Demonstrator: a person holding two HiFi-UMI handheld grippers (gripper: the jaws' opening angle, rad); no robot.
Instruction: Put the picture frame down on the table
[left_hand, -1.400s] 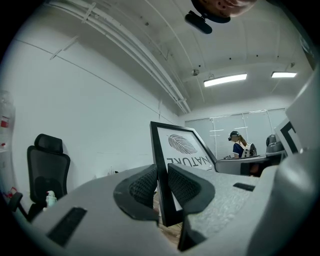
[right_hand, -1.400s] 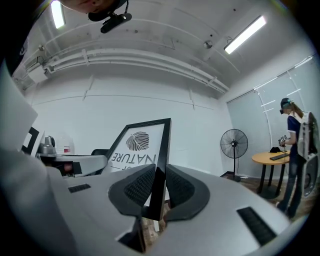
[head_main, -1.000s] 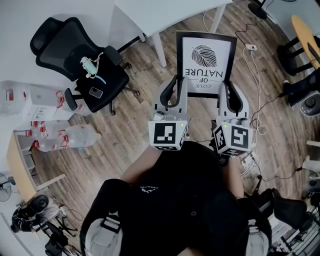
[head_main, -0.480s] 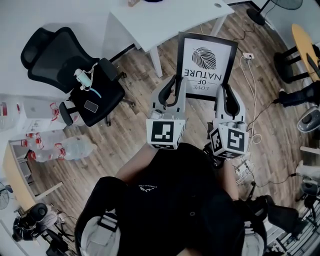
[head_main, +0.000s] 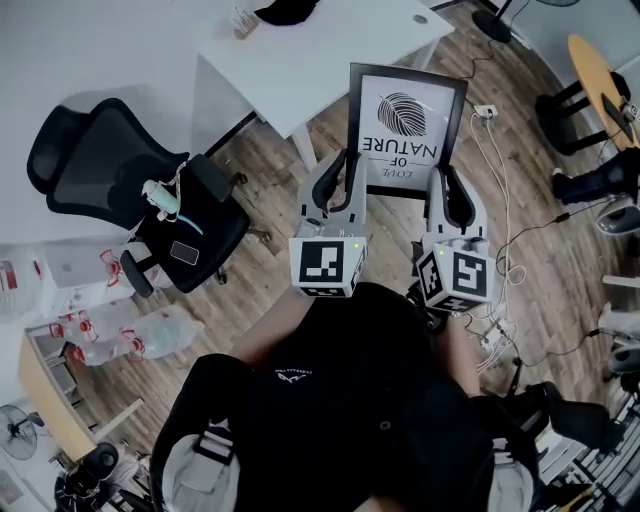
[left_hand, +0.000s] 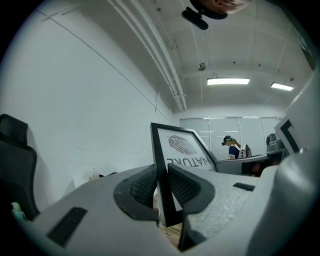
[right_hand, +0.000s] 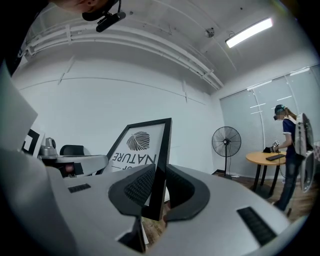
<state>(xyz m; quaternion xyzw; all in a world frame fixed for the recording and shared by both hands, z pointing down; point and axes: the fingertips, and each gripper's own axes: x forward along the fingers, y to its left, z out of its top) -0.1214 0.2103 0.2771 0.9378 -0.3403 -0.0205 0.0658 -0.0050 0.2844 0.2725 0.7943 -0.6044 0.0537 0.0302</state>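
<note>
Left tongs (head_main: 345, 172), right tongs (head_main: 447, 186) clamp picture frame (head_main: 405, 110) sides

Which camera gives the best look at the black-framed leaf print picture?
The head view: the black-framed leaf print picture shows nearly whole and face on, its side edges clamped by the left gripper and the right gripper. Each gripper view shows it only at a steep slant, with part of one edge hidden between that gripper's jaws.
</note>
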